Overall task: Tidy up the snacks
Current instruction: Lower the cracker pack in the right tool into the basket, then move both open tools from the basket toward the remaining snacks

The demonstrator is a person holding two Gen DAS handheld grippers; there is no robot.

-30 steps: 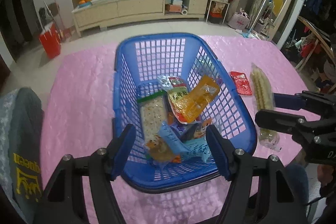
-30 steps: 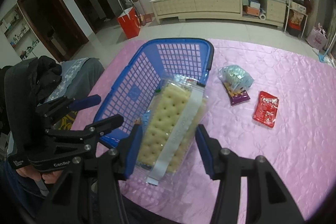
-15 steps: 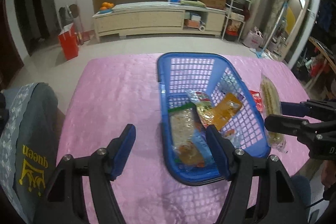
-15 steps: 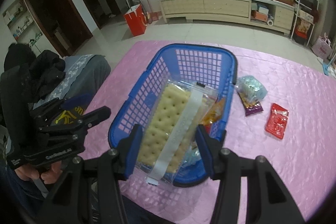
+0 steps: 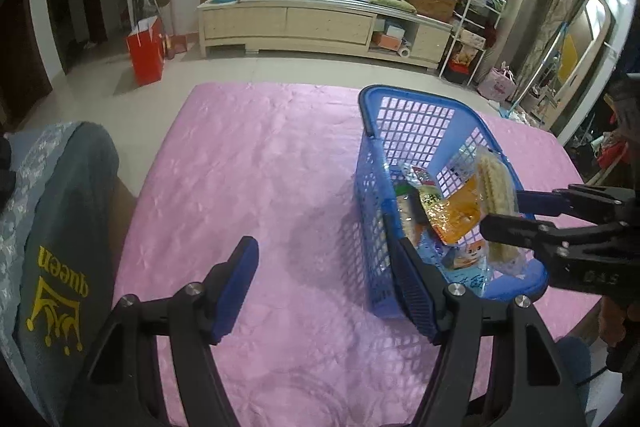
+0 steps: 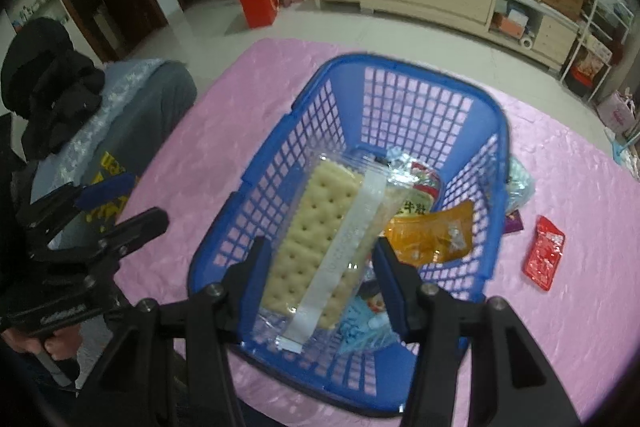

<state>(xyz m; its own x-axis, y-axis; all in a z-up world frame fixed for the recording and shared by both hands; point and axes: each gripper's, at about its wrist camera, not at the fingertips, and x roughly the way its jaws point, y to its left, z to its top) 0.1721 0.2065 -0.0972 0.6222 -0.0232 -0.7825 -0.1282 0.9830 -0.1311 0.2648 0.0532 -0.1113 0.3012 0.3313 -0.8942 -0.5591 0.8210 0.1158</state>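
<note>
Left wrist view: the left tool (image 5: 326,285) hangs spread and empty over the pink bench (image 5: 256,187), with bare cloth between its fingers. The blue basket (image 5: 370,195) stands on the bench just right of it; the tool's right finger overlaps the basket's near left corner, though contact cannot be told. Over the basket's right side the right tool (image 5: 504,211) comes in from the right, pinching the cracker pack (image 5: 496,195), seen edge-on above an orange packet (image 5: 454,219) and other snacks inside.

Right wrist view: the right tool (image 6: 320,269) pinches the cracker pack (image 6: 332,227) between its two fingers. The pack juts forward from the fingertips, over the basket (image 6: 424,115) interior. Below and right of it lie the orange packet (image 6: 432,237), a green-labelled packet (image 6: 416,195) and a light blue packet (image 6: 360,327). A red packet (image 6: 545,253) lies on the bench (image 6: 560,307) well right of the basket, and a clear bag (image 6: 520,187) sits against the basket's right wall outside. The left tool (image 6: 120,203) is at the left edge, spread.
</note>
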